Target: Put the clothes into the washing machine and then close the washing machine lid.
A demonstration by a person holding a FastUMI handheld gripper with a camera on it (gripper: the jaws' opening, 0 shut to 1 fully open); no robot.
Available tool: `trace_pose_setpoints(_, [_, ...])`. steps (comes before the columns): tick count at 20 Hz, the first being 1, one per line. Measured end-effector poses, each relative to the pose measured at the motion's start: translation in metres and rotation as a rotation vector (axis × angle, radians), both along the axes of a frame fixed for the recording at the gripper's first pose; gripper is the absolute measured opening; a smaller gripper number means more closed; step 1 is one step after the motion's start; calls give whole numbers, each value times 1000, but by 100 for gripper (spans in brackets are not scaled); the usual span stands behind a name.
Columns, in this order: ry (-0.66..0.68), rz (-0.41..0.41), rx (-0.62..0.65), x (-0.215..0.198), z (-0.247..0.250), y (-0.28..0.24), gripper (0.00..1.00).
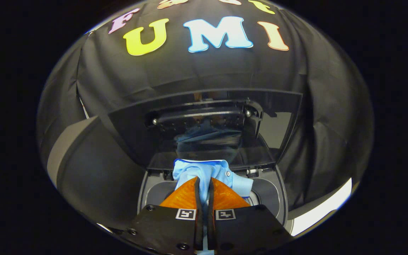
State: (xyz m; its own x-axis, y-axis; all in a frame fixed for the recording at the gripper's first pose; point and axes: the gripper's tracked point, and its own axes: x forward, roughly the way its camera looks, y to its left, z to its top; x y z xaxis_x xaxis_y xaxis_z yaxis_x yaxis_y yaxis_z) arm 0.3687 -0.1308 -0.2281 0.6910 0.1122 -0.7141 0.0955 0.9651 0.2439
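Both fingers of the gripper (204, 184) are pinching a light blue shirt (207, 173), which is bunching up just ahead of the fingertips. It is hanging over the washing machine (267, 193) opening, with the dark lid (126, 134) standing upright beyond.

A dim, low-key fisheye view. Straight lines bow outward near the rim, and detail there stretches and softens. The glossy dark raised lid (204, 124) of the washing machine acts like a mirror, carrying a faint, murky reflection of pale blue cloth. The light blue collared shirt (207, 173), pinched between both fingers of the gripper (204, 184), is the brightest, sharpest area. A blown-out white strip (326, 209) glares beside the machine. The surrounding black cloth sinks into shadow with soft folds.
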Motion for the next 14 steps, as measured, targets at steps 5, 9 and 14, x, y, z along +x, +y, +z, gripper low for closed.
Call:
trace_pose_setpoints(5, [57, -5, -22, 2, -39, 5, 6])
trace_pose_setpoints(9, [103, -15, -31, 2, -61, 4, 6])
trace_pose_setpoints(14, [161, -30, -19, 3, -79, 5, 12])
